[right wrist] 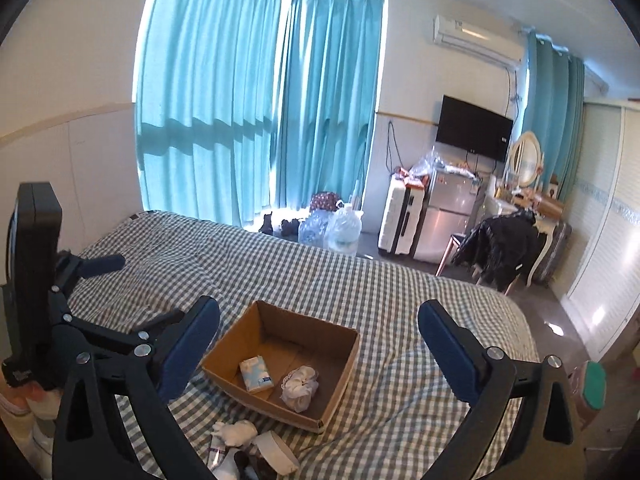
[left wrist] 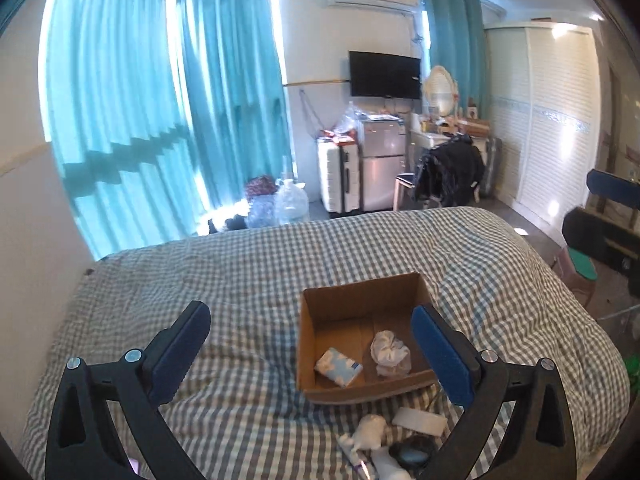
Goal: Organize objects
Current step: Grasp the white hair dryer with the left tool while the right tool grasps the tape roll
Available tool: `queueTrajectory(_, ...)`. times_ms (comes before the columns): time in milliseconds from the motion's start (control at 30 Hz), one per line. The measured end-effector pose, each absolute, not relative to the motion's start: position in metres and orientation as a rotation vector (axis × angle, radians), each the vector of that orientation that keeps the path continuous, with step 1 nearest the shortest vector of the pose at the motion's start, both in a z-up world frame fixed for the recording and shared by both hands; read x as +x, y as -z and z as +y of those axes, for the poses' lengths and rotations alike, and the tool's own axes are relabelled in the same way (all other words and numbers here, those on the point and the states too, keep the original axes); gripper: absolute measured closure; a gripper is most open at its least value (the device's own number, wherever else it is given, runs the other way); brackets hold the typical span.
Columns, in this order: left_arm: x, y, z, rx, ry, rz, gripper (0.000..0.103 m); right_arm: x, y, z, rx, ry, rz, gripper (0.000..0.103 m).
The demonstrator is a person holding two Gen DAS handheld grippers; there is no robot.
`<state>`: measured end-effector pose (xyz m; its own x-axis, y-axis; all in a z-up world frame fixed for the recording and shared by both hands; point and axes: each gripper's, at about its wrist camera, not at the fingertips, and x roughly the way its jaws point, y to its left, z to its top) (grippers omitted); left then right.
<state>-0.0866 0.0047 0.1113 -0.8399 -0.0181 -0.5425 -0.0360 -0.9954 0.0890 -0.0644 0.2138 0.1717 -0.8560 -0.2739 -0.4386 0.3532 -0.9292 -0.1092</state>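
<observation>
An open cardboard box [left wrist: 320, 316] [right wrist: 344, 360] sits on the checked bed. Inside lie a blue-white tissue pack [left wrist: 338, 367] [right wrist: 256, 374] and a white bagged scrunchie [left wrist: 390, 350] [right wrist: 300, 386]. In front of the box lies a small pile: a white crumpled item [left wrist: 370, 432] [right wrist: 236, 434], a white flat box [left wrist: 419, 421] [right wrist: 276, 452] and a dark round object [left wrist: 412, 454]. My left gripper [left wrist: 312, 344] is open and empty above the bed, its right finger over the box's right wall. My right gripper [right wrist: 320, 336] is open and empty above the box. The left gripper also shows at the left of the right wrist view [right wrist: 132, 292].
The checked bed cover [left wrist: 240, 272] [right wrist: 400, 300] fills the foreground. Beyond the bed's far edge are water bottles [left wrist: 292, 202], a white suitcase [left wrist: 340, 178], a small fridge [left wrist: 382, 160] and a chair with a black coat [left wrist: 448, 176]. A wardrobe [left wrist: 556, 112] stands at right.
</observation>
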Motion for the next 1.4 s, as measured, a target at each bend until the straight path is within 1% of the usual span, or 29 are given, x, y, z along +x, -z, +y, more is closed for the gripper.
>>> queueTrajectory(133, -0.054, -0.11, 0.003, -0.906, -3.015, 0.11, 0.0, -0.035, -0.165, 0.217, 0.577, 2.709, 0.317, 0.002)
queueTrajectory(233, -0.041, -0.089, 0.002, -0.966, -3.038, 0.083, 0.0, -0.02, -0.141, 0.218, 0.597, 2.667, 0.339, 0.002)
queueTrajectory(300, -0.037, -0.066, 0.001, -1.031, -3.047, 0.055, 0.0, -0.018, -0.121, 0.218, 0.629, 2.633, 0.343, 0.002)
queueTrajectory(367, -0.043, -0.033, 0.001, -1.136, -3.043, 0.032, 0.0, -0.021, -0.098, 0.219, 0.681, 2.6, 0.365, 0.002)
queueTrajectory(500, -0.052, 0.02, 0.007, -1.304, -3.038, 0.068, 0.0, -0.038, -0.041, 0.221, 0.815, 2.522, 0.418, 0.002)
queueTrajectory(567, -0.056, 0.047, 0.007, -1.38, -3.026, 0.051, 0.0, -0.048, -0.011, 0.222, 0.882, 2.489, 0.443, 0.002)
queueTrajectory(733, -0.057, 0.097, 0.009, -1.553, -2.935, -0.031, 0.0, -0.071, 0.048, 0.226, 1.032, 2.409, 0.442, 0.003)
queueTrajectory(800, -0.052, 0.111, 0.014, -1.598, -2.911, -0.001, 0.0, -0.079, 0.068, 0.226, 1.082, 2.38, 0.451, 0.004)
queueTrajectory(867, -0.048, 0.127, 0.024, -1.655, -2.892, 0.096, 0.0, -0.087, 0.088, 0.223, 1.136, 2.347, 0.467, 0.007)
queueTrajectory(900, -0.048, 0.131, 0.027, -1.67, -2.868, 0.102, 0.0, -0.091, 0.096, 0.222, 1.161, 2.334, 0.478, 0.009)
queueTrajectory(967, -0.044, 0.137, 0.032, -1.698, -2.814, 0.073, 0.0, -0.097, 0.114, 0.218, 1.209, 2.301, 0.496, 0.016)
queueTrajectory(1100, -0.039, 0.141, 0.049, -1.687, -2.747, 0.093, 0.0, -0.102, 0.136, 0.211, 1.27, 2.243, 0.516, 0.018)
queueTrajectory(1167, -0.038, 0.144, 0.058, -1.684, -2.724, 0.123, 0.0, -0.103, 0.141, 0.208, 1.285, 2.228, 0.529, 0.027)
queueTrajectory(1200, -0.038, 0.146, 0.061, -1.688, -2.717, 0.123, 0.0, -0.105, 0.141, 0.207, 1.288, 2.227, 0.525, 0.03)
queueTrajectory(1233, -0.039, 0.149, 0.064, -1.7, -2.702, 0.116, 0.0, -0.106, 0.143, 0.207, 1.292, 2.223, 0.516, 0.035)
queueTrajectory(1267, -0.04, 0.154, 0.067, -1.717, -2.679, 0.097, 0.0, -0.107, 0.143, 0.206, 1.295, 2.22, 0.513, 0.042)
queueTrajectory(1300, -0.042, 0.155, 0.069, -1.72, -2.67, 0.088, 0.0, -0.106, 0.143, 0.206, 1.296, 2.219, 0.51, 0.047)
queueTrajectory(1367, -0.042, 0.161, 0.073, -1.712, -2.645, 0.068, 0.0, -0.106, 0.145, 0.203, 1.301, 2.213, 0.511, 0.061)
queueTrajectory(1400, -0.043, 0.163, 0.074, -1.712, -2.637, 0.061, 0.0, -0.106, 0.146, 0.203, 1.303, 2.212, 0.519, 0.065)
